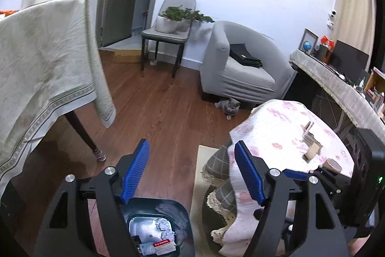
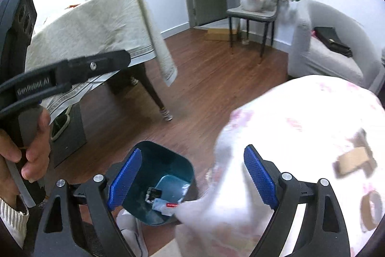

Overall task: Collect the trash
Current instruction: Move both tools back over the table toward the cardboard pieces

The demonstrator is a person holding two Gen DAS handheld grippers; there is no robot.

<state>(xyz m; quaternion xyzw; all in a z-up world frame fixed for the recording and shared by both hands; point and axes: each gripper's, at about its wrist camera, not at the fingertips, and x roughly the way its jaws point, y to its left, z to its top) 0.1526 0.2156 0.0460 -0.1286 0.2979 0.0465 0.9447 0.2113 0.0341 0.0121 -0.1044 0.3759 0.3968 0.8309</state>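
Left gripper [image 1: 192,170]: I see my two blue pads spread wide apart with nothing between them. It hangs above the floor, between the bin and the round table.

Right gripper [image 2: 192,176]: my blue pads are wide apart here too, and they hold nothing. It hangs over the edge of the round table and the bin.

Trash bin [image 2: 168,160]: a dark teal bin that stands on the wood floor, just beside the round table. The left wrist view looks right down into it.

Trash in the bin [image 1: 163,228]: I see a crumpled ball of paper, a red and white wrapper, and some small dark bits at the bottom.

Round table [image 1: 284,127]: it has a white cloth with pink flowers.

Trash on the table: a small brown cardboard piece [image 1: 312,151] and a tape roll [image 1: 333,165] lie near each other on the cloth. In the right wrist view they look blurry.

Big table [image 1: 43,52]: a pale cloth hangs over it, across the floor from the bin.

Cat [image 1: 228,106]: a gray cat lies on the floor in front of the gray armchair [image 1: 240,64].

Left hand [image 2: 31,143]: it grips the handle of the other tool.
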